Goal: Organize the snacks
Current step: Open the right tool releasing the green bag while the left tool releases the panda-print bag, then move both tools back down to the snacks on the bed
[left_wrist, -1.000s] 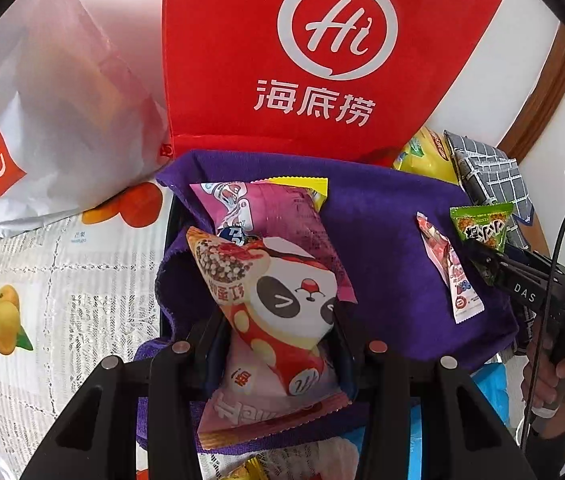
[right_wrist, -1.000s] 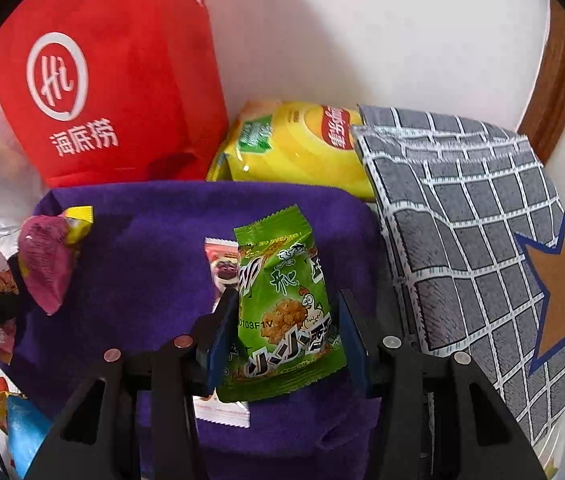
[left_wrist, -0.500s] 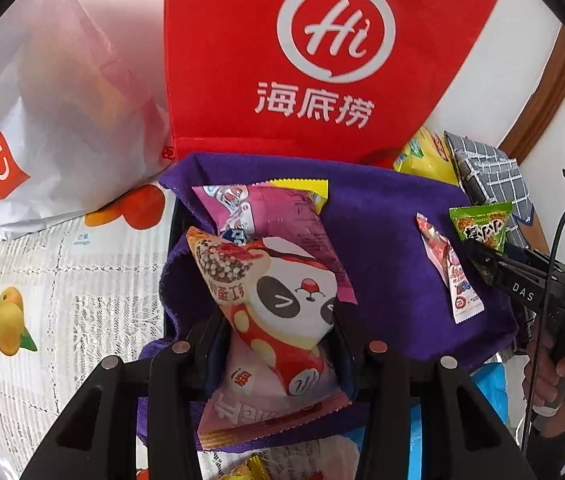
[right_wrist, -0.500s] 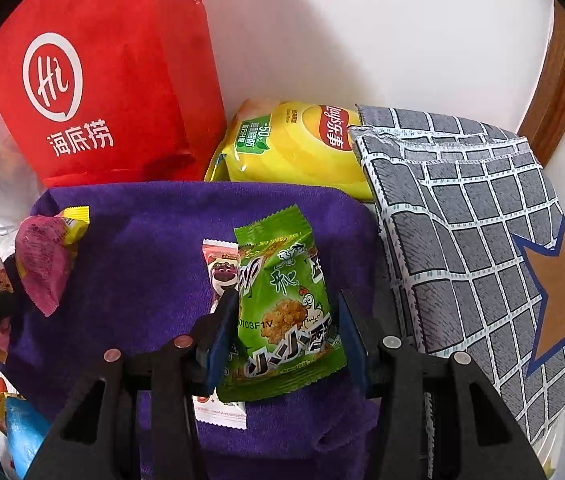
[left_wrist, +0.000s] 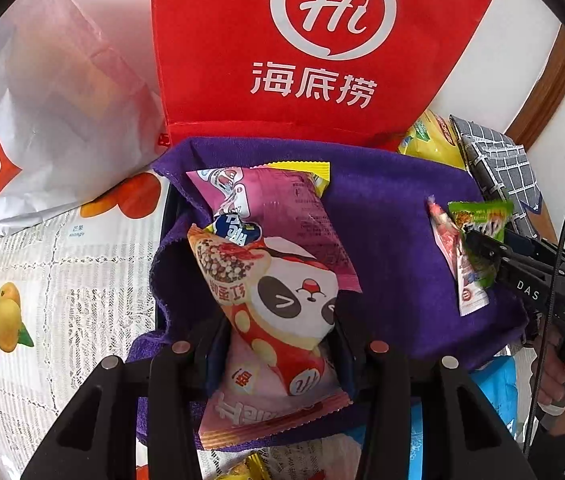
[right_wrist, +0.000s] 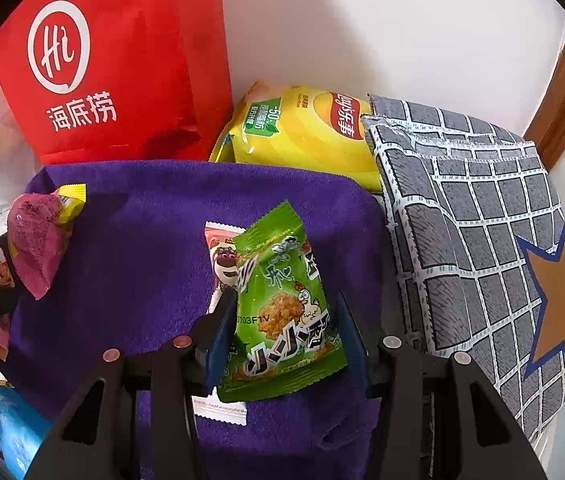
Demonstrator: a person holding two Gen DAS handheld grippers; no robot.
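My left gripper (left_wrist: 278, 344) is shut on a panda snack packet (left_wrist: 282, 304) and holds it over the left end of the purple cloth (left_wrist: 386, 240), above a pink packet (left_wrist: 282, 204). My right gripper (right_wrist: 282, 328) is shut on a green chicken snack packet (right_wrist: 282, 312) over the right part of the purple cloth (right_wrist: 134, 264), just above a small pink bear sachet (right_wrist: 220, 264). The right gripper (left_wrist: 482, 252) also shows in the left wrist view with the green packet (left_wrist: 480, 220).
A red Hi bag (left_wrist: 322, 40) stands behind the cloth, a white bag (left_wrist: 54, 92) to its left. A yellow chip bag (right_wrist: 302, 132) and a grey checked cloth (right_wrist: 482, 240) lie at the right. A fruit-print tablecloth (left_wrist: 42, 280) lies at the left.
The right gripper has lifted and tilted the green packet slightly, showing more of the bear sachet. The left gripper has barely moved.
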